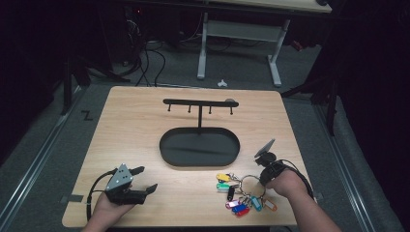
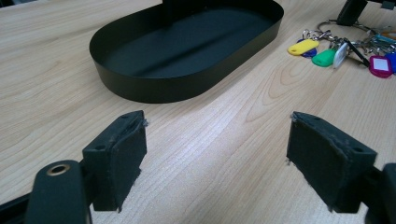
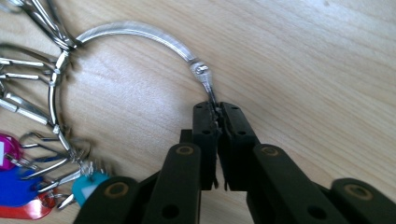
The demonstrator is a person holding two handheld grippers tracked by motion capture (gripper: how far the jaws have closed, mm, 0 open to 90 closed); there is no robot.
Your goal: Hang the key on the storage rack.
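Observation:
A large metal key ring (image 1: 251, 182) (image 3: 135, 32) lies on the wooden table (image 1: 140, 125) at the front right, strung with several coloured key tags (image 1: 237, 198) (image 2: 322, 52). My right gripper (image 1: 263, 178) (image 3: 216, 109) is shut on the ring's wire near its clasp. A black stand with a hook bar (image 1: 199, 102) rises from an oval black tray (image 1: 199, 147) (image 2: 187, 51) at the table's middle. My left gripper (image 1: 145, 180) (image 2: 217, 154) rests open at the front left, nothing between its pads (image 2: 123, 154), facing the tray.
Beyond the table's far edge stands a white desk frame (image 1: 239, 43) with cables (image 1: 150, 63) on the grey floor. A strip of tape (image 1: 72, 198) marks the table's front left edge.

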